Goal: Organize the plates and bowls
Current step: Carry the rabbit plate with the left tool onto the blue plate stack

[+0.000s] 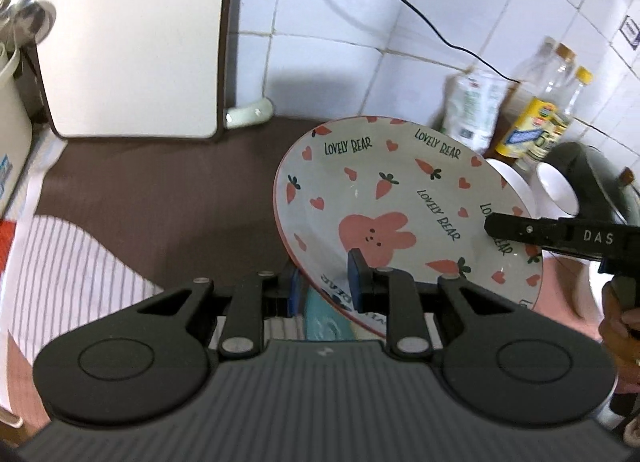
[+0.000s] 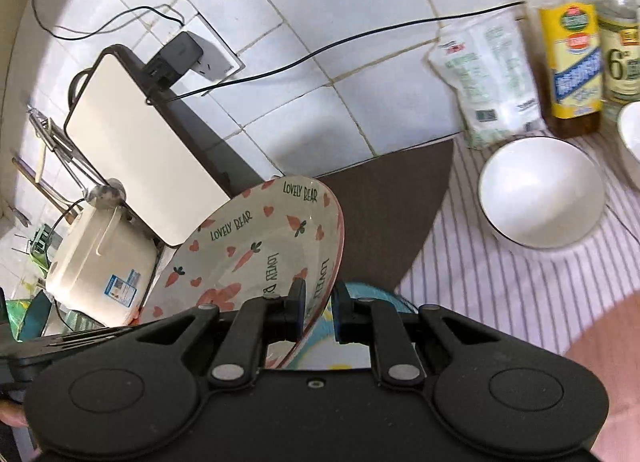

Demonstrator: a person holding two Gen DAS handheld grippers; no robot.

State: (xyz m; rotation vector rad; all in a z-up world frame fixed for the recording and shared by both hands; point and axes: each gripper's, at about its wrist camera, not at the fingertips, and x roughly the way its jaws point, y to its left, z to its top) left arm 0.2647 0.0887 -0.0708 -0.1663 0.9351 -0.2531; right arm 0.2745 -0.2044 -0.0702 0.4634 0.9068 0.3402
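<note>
The bunny-and-carrot plate (image 1: pixel 384 198) is held off the desk (image 1: pixel 160 190), tilted, with both grippers on its rim at once. In the left wrist view the left gripper (image 1: pixel 324 282) straddles the near lower edge: one of its fingers (image 1: pixel 356 274) lies on the printed face, the other is under the plate, so it is clamped on the rim. The right gripper (image 1: pixel 560 236) reaches in from the right side onto the opposite part of the rim.

In the right wrist view the right gripper (image 2: pixel 320 302) shows a gap: one finger sits on the printed face, the other stands off just beside the rim, so whether it truly grips cannot be told. Below the fingers lies a blue plate (image 2: pixel 360 294), partly hidden. The white bowl (image 2: pixel 542 192) rests on the striped cloth (image 2: pixel 520 282), ahead and to the right of the right fingers.

The plate's face tips toward the left gripper, which looks the surer holder; lowering onto the blue plate probably depends on levelling it first.
</note>
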